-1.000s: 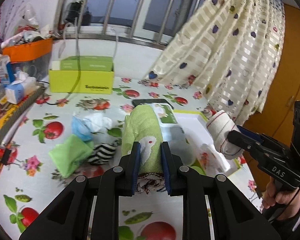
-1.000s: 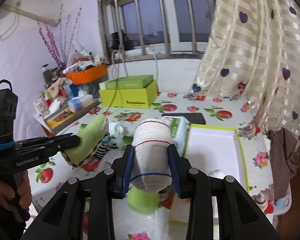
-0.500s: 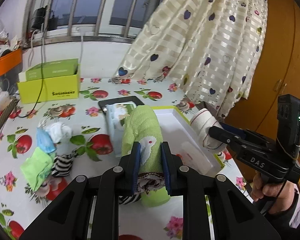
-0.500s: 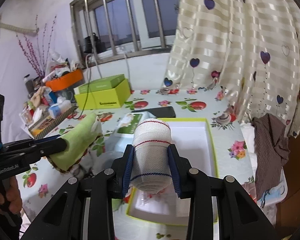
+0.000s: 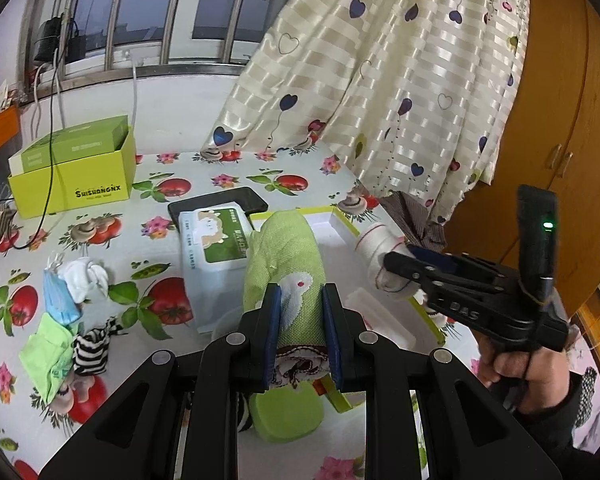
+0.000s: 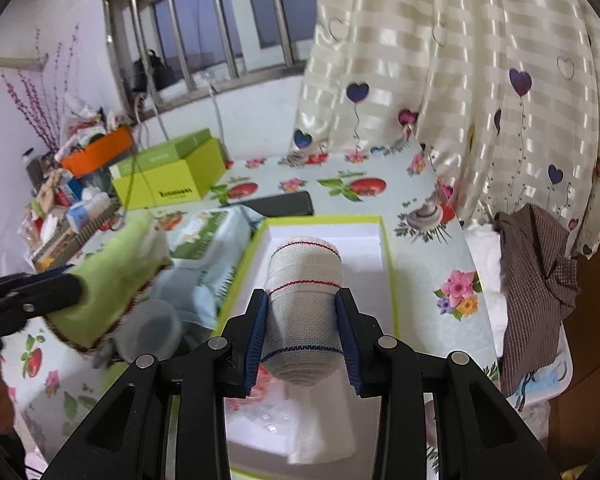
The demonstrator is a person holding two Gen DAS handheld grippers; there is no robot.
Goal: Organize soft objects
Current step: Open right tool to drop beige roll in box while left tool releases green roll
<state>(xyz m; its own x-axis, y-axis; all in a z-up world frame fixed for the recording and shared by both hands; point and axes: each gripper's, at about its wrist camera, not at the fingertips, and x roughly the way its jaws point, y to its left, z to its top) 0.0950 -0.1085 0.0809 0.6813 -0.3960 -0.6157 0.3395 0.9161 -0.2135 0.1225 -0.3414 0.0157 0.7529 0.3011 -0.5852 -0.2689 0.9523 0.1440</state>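
Observation:
My left gripper (image 5: 299, 304) is shut on a rolled green cloth (image 5: 286, 264) with a white bird print, held above the left edge of a white tray with a lime rim (image 5: 342, 224). My right gripper (image 6: 302, 316) is shut on a rolled white cloth (image 6: 304, 280) with red and blue stitch lines, held over the tray's (image 6: 386, 240) inside. The green cloth (image 6: 112, 276) and left gripper (image 6: 40, 292) show at the left of the right wrist view; the white roll (image 5: 376, 244) and right gripper (image 5: 404, 264) show at the right of the left wrist view.
A wet-wipes pack (image 5: 214, 248) and a black phone (image 5: 220, 204) lie left of the tray. Small cloths lie at the left: white (image 5: 84, 276), blue (image 5: 58, 300), green (image 5: 46, 356), striped (image 5: 94, 350). A lime box (image 5: 76, 172) stands at the back. A curtain (image 5: 400, 80) hangs on the right.
Both grippers have moved right with their rolls, from over the loose cloths to the tray. The white roll now hangs over the tray's inside.

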